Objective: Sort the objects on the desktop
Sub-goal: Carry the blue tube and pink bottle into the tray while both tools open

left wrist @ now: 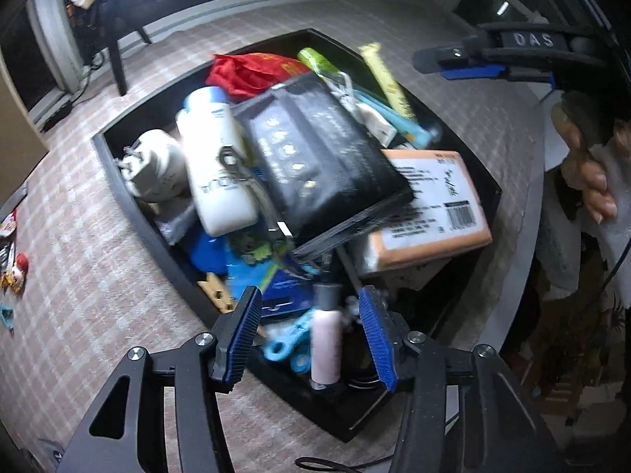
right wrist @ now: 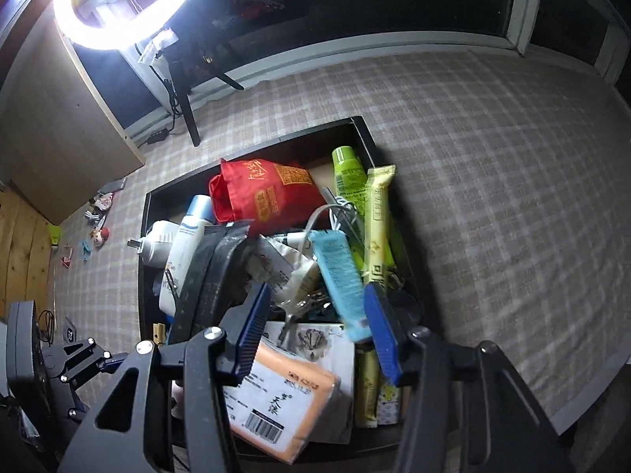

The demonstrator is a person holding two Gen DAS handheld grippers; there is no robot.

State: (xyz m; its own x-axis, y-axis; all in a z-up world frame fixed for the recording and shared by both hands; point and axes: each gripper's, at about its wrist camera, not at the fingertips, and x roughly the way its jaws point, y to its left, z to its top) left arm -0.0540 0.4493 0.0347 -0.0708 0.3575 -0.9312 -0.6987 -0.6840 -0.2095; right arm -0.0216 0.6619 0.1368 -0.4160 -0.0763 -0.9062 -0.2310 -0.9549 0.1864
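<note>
A black tray (left wrist: 118,181) on the checked tablecloth is heaped with objects. Among them are a white bottle (left wrist: 215,161), a black box (left wrist: 319,161), an orange packet (left wrist: 430,205), a red bag (left wrist: 252,73) and a white plug adapter (left wrist: 154,165). My left gripper (left wrist: 309,295) hangs open over the tray's near end, above a pink bottle (left wrist: 325,349) that its pads do not touch. My right gripper (right wrist: 317,291) is open over the orange packet (right wrist: 284,394), with a teal brush (right wrist: 339,280) just beyond its right finger. A green tube (right wrist: 347,173) and a yellow sachet (right wrist: 376,216) lie along the tray's right wall.
Small toys and clips (right wrist: 98,232) lie on the cloth left of the tray (right wrist: 144,236). A lit ring light (right wrist: 122,4) stands behind the table. The table's rounded edge (left wrist: 528,236) runs at the right, where a hand (left wrist: 591,181) holds the other gripper.
</note>
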